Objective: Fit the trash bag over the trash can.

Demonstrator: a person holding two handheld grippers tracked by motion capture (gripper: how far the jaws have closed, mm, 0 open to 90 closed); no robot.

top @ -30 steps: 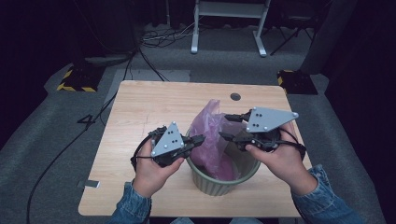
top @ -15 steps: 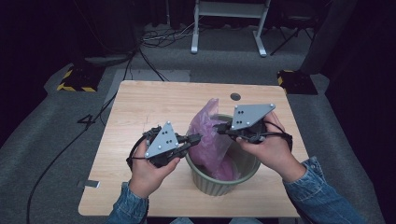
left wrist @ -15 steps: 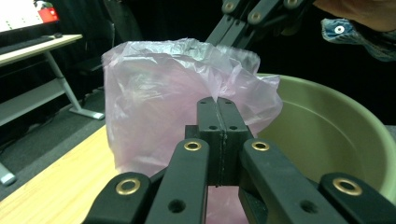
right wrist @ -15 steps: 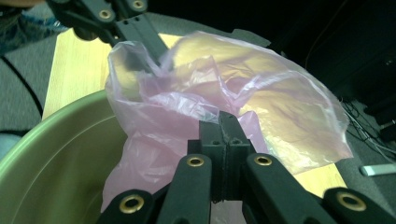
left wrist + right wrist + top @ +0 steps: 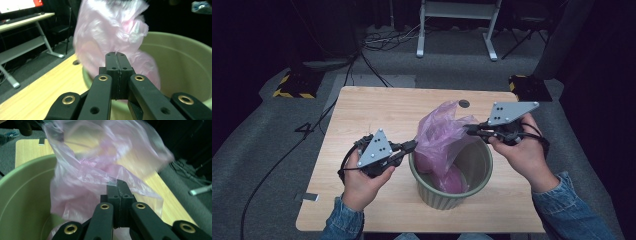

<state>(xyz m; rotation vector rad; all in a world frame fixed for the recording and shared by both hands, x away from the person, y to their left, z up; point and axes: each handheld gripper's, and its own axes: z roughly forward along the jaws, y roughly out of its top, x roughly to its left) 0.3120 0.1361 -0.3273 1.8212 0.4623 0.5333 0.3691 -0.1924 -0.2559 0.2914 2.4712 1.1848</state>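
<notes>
A person is sitting at a wooden table (image 5: 362, 110) and holding a gripper in each hand. A green bin (image 5: 472, 172) is standing on the table, near the person. A pink plastic bag (image 5: 439, 137) is sitting inside the bin, and its top is sticking up above the rim.

The left gripper (image 5: 411, 146) is staying at the left side of the bin. Its jaws are pressed together and are pinching the left edge of the bag. The right gripper (image 5: 468, 129) is at the back right of the bin. Its jaws have just been closing, and now they are shut tight on the right edge of the bag. In the right gripper view, the thin pink plastic is running between the black tips. The bag is being held between the two grippers.
</notes>
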